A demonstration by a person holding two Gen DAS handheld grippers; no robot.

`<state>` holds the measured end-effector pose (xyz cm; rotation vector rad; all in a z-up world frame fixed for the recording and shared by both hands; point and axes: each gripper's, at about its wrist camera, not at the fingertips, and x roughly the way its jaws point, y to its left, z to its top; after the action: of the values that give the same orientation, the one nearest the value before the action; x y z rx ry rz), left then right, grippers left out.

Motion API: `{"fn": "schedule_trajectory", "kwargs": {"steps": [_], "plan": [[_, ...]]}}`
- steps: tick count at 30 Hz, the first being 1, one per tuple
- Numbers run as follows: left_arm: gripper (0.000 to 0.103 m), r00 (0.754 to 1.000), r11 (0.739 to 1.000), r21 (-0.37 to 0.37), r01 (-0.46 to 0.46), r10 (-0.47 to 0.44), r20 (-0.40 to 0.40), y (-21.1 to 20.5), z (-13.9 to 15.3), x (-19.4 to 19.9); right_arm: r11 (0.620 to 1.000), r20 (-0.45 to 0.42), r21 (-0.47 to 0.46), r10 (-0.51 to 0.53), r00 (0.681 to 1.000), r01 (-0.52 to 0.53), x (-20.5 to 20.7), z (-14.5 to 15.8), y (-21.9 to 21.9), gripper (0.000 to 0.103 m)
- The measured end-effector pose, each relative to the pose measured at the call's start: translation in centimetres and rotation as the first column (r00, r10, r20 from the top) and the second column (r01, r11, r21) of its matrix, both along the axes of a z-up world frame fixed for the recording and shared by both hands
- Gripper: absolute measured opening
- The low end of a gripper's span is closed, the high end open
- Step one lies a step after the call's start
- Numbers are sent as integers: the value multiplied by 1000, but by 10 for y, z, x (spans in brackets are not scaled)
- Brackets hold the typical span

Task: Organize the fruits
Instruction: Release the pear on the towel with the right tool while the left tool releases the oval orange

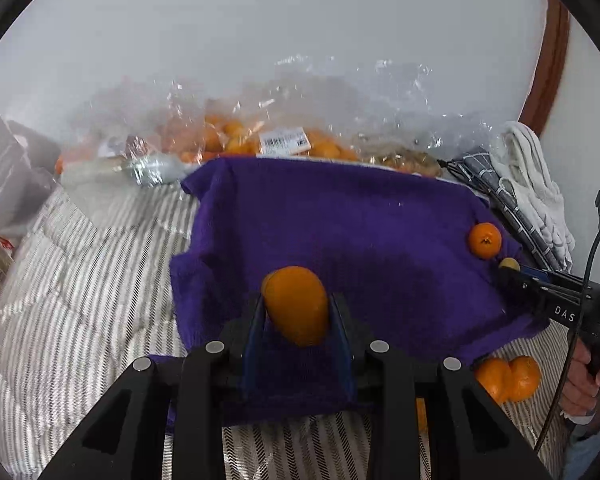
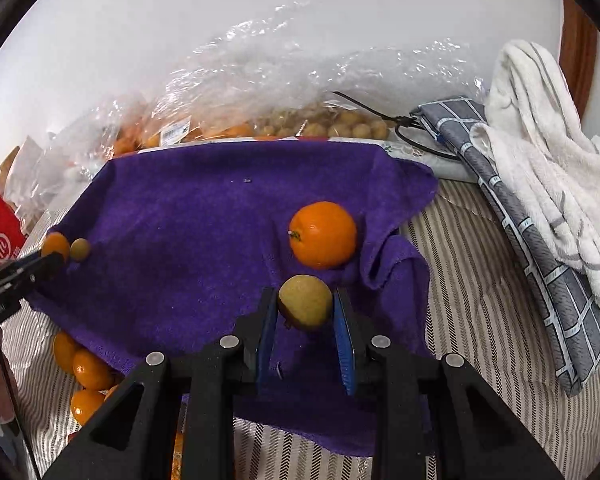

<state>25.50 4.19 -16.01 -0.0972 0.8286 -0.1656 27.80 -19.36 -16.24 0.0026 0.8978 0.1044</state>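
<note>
— Your left gripper (image 1: pixel 296 312) sits closest, clamped on an orange fruit (image 1: pixel 296 304) just above the purple towel (image 1: pixel 340 220). What's in your right one?

— Your right gripper (image 2: pixel 305 308) is closed on a small yellow-brown fruit (image 2: pixel 305 302), held over the towel's near right part. You have a round orange (image 2: pixel 323 234) lying on the towel just beyond it, against a raised fold of the cloth.

— And the containers?

— You've got clear plastic bags (image 2: pixel 260 80) along the wall behind the towel. Your left-hand bag (image 1: pixel 228 136) holds oranges (a barcode label (image 1: pixel 285 141) shows on it). Your right-hand bag (image 2: pixel 328 124) holds small tan round fruits; what kind, you can't tell from here.

— Anything loose off the towel?

— You have several oranges (image 2: pixel 84 372) on the striped bedding (image 2: pixel 460 280) just beside the towel's near edge, between your two grippers, touching one another.

— What's around you?

— To your right lie a grey checked cloth (image 2: pixel 540 280) and a white towel (image 2: pixel 540 140) heaped on it, with a black cable tie (image 2: pixel 400 124) near the bags. To your left you'll see a red packet (image 2: pixel 0 240) and more crumpled plastic (image 1: pixel 12 184). Your own hand (image 1: pixel 588 380) shows at the grip of the right tool.

— Does anything block the towel?

— Only the fold at your right edge and the single orange; most of the purple cloth lies bare.
</note>
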Motion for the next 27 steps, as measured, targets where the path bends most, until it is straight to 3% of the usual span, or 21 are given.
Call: {"fn": "schedule_trajectory", "kwargs": {"steps": [3,18,27], "plan": [[31,1000,1000,-26,-5,4,-18,3,-4,3,1000,-6,3,-14,1000,14,2,-2,-1,28],[31,1000,1000,-7,-13,13,5,-1,-5,0,999,-33,-40,-15,999,14,9,-9,4,28],[32,1000,1000,-6,-20,20,13,-1,-4,-1,999,-44,-48,18,999,-21,7,-9,10,46]]}}
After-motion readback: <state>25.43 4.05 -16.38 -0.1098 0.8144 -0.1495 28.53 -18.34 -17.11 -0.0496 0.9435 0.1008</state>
